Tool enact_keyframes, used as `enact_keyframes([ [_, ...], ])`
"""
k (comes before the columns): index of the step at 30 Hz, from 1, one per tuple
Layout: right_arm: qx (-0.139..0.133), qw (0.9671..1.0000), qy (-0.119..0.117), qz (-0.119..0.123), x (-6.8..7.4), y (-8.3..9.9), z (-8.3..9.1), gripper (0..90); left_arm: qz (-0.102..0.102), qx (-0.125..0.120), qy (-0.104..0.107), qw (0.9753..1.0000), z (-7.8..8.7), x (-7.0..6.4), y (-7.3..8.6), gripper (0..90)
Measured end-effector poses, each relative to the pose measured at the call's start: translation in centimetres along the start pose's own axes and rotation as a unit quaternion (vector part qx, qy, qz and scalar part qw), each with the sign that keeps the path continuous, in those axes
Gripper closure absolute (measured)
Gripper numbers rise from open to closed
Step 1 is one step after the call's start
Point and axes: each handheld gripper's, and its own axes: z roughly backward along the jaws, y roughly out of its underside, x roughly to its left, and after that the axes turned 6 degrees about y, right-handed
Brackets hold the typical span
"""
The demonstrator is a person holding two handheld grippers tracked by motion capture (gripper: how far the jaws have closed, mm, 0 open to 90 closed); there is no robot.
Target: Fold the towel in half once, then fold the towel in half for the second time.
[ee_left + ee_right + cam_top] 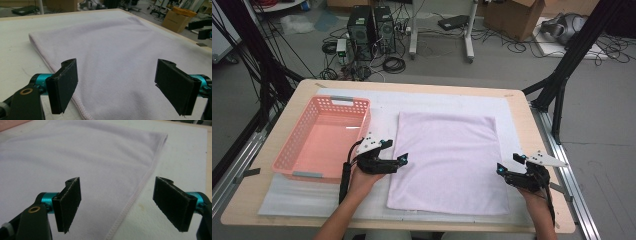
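- On the tabletop (pixel 522 107), flat on a white mat (pixel 382 102): pale lilac towel (pixel 447 160), right of a pink basket (pixel 324 137).
- At its left edge: left hand-held gripper (pixel 401 159), released, jaws wide apart.
- At its right edge: right hand-held gripper (pixel 500 168), likewise released, holding nothing.

Light: even, soft, indoor; bright on the towel (pixel 446 162).
Shadows: faint, under the left gripper (pixel 396 161) and right gripper (pixel 503 168).
Glare: pale sheen inside the basket (pixel 292 156).
Focus: gripper views soft; upper-frame background blurred.
Colour: lower gripper views dim.
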Motion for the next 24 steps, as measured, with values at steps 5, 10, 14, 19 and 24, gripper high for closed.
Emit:
enact_keyframes([
  [5, 0.000, 1.0000, 0.002, 0.005, 0.07, -0.07, -0.17, 21.0, -0.006, 0.004, 0.002, 1.0000, 0.10, 0.12, -0.17, 20.0],
  [10, 0.000, 1.0000, 0.002, 0.005, 0.07, -0.02, -0.16, 21.0, 0.000, 0.000, 0.006, 1.0000, 0.12, 0.29, -0.15, 20.2],
  [14, 0.002, 1.0000, 0.002, 0.005, 0.02, 0.00, -0.08, 21.0, 0.001, 0.010, -0.001, 1.0000, 0.00, 0.33, -0.07, 20.1],
  [19, 0.000, 1.0000, 0.004, 0.001, -0.18, -0.02, 0.00, 21.0, 0.008, 0.017, -0.016, 0.9997, -0.03, 0.48, -0.12, 20.9],
  [24, 0.004, 1.0000, 0.005, 0.004, -0.17, 0.00, -0.20, 21.0, 0.012, 0.022, -0.021, 0.9995, -0.10, 0.50, -0.23, 21.3],
])
